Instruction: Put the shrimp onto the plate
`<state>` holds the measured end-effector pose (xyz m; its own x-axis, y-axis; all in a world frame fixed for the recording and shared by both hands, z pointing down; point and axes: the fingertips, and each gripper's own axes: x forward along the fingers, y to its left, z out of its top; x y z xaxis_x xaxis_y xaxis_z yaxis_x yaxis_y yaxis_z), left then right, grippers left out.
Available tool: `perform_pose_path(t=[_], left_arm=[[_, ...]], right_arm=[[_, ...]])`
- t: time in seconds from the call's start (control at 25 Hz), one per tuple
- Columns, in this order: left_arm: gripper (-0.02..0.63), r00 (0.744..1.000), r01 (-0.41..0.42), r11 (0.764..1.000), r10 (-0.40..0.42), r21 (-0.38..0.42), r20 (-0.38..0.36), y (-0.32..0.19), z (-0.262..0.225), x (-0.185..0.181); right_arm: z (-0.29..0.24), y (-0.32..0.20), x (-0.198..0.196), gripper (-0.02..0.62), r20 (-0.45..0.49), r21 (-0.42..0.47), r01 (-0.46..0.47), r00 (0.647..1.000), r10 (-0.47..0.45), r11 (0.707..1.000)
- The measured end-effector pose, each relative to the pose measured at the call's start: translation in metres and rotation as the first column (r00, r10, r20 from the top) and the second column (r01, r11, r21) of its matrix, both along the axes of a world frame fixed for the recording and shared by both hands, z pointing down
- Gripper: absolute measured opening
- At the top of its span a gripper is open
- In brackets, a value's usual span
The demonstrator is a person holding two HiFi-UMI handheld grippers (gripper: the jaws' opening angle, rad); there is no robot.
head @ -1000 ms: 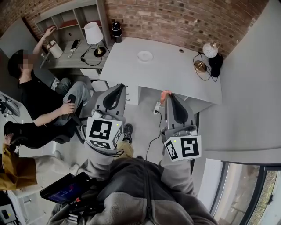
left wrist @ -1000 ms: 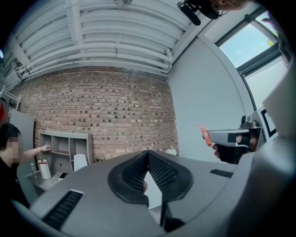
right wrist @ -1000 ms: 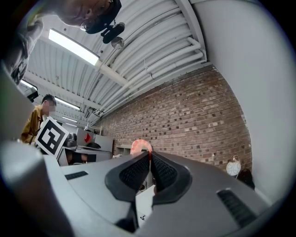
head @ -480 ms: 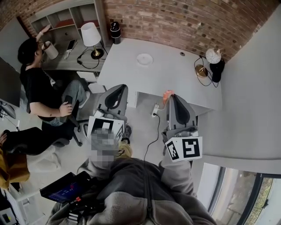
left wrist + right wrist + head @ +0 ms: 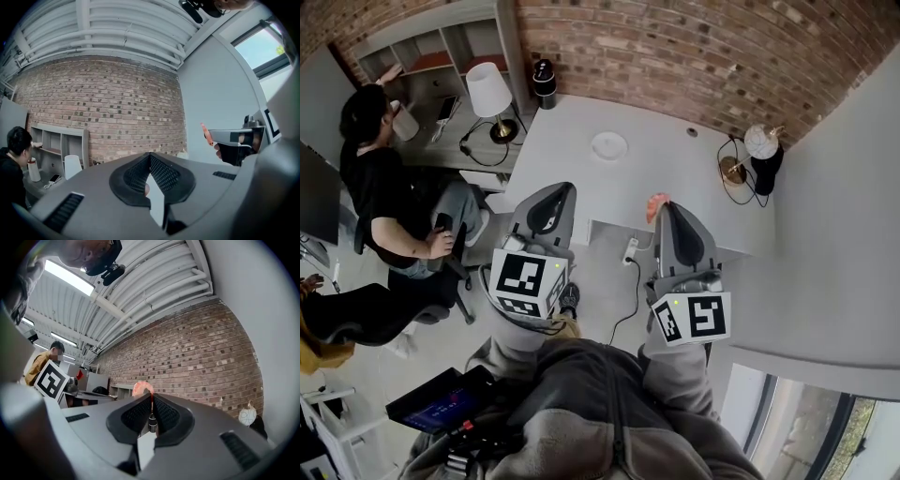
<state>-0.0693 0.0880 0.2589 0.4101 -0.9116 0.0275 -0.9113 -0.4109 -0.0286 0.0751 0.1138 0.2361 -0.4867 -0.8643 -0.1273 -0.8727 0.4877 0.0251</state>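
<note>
Now the shrimp (image 5: pixel 654 202) is pinched tight in the right gripper (image 5: pixel 664 214), up in the air, well short of the plate (image 5: pixel 608 145). The left gripper (image 5: pixel 553 197) is closed on nothing. The carrying and dropping are left to do.

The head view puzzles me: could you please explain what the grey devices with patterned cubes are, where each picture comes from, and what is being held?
No robot: a person holds a hand-held gripper in each hand; the cubes are part of them. The head view comes from a camera on the person's head, looking down; the left hand-held gripper shows at its left, the right hand-held gripper at its right. The other two pictures come from cameras riding on each gripper, looking along its jaws. The right one is shut on a pink shrimp; the left one is shut on nothing. Ahead stands a white table bearing a white plate and a globe lamp.
</note>
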Motion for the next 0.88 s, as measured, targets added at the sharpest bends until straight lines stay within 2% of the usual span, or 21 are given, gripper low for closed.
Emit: perform_pose_path(t=[0.48, 0.88], left_arm=[[0.005, 1.000, -0.019, 0.999, 0.018, -0.038, -0.009, -0.074, 0.007, -0.023], [0.005, 0.996, -0.088, 0.995, 0.087, -0.054, -0.017, -0.132, 0.011, -0.029]], right_arm=[[0.004, -0.076, -0.024, 0.011, 0.004, -0.034, -0.022, 1.000, 0.022, 0.999], [0.005, -0.126, -0.036, 0.011, -0.017, -0.045, -0.077, 0.997, 0.076, 0.996]])
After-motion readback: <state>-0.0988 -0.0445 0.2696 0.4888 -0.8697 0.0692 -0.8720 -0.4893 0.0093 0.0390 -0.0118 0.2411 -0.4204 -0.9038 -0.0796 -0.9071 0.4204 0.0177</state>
